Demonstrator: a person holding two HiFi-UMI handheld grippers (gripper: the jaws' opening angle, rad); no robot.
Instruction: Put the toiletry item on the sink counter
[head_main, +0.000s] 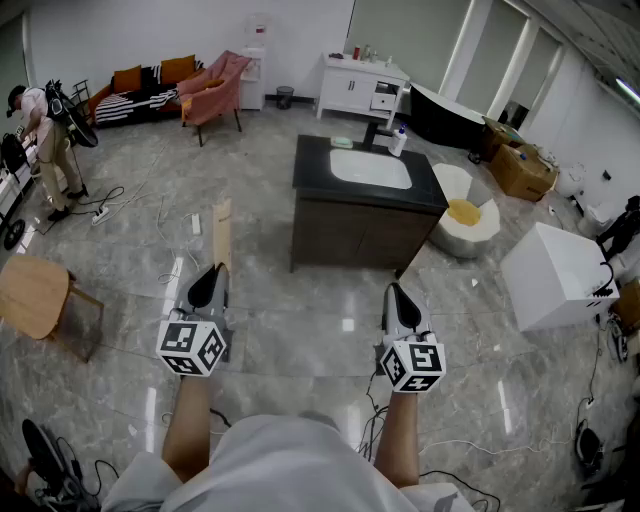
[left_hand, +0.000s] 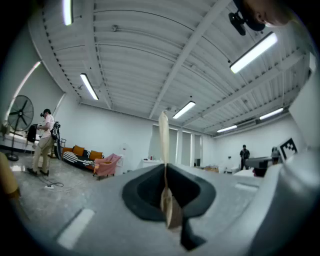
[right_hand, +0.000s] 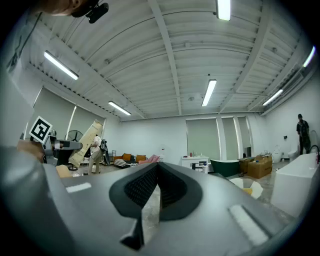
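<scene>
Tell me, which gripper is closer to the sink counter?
Right. The right gripper is just in front of the front right corner of the sink counter. The left gripper, holding a flat beige packet, is farther off, to the counter's front left.

Bright ceiling strip lights (right_hand: 209, 92), glossy floor (head_main: 300, 310) glare, fisheye edges dark

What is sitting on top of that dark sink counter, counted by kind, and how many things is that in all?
black faucet: 1
white bottle with a blue top: 1
small green item: 1
Total on the sink counter: 3
</scene>
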